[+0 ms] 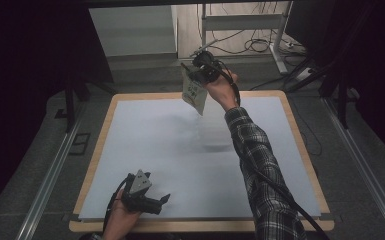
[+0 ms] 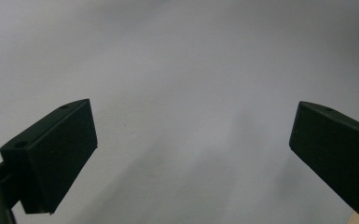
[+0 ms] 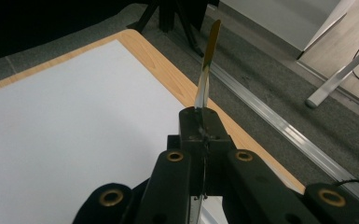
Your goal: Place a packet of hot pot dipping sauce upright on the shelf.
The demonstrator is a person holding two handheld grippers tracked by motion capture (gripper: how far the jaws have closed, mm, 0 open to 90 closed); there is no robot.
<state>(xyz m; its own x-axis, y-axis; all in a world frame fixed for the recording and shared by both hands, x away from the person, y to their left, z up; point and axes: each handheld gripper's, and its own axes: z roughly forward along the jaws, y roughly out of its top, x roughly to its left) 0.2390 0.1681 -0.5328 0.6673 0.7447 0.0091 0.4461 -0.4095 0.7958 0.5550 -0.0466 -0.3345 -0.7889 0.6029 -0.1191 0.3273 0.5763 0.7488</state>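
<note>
- Jaws first, on our left: the left gripper (image 1: 164, 199) rests low at the near edge of the table (image 1: 300, 150), spread wide with nothing between the two pads. We judge it is parked there to stay out of the way while the other hand works.
- Between the hands, the white sheet (image 1: 170, 150) covering the table lies bare, framed by the wooden rim.
- On our right, the right gripper (image 1: 194, 75) is lifted above the far edge, jaws pressed fully together on the top of a flat packet (image 1: 195, 95).
- We take the raised, pinched hold as a way to carry the packet clear of the surface.
- It hangs tilted below the jaws, pale with small printed markings. Edge-on in the right gripper view it is a thin sliver (image 3: 206, 70), yellowish toward the tip.
</note>
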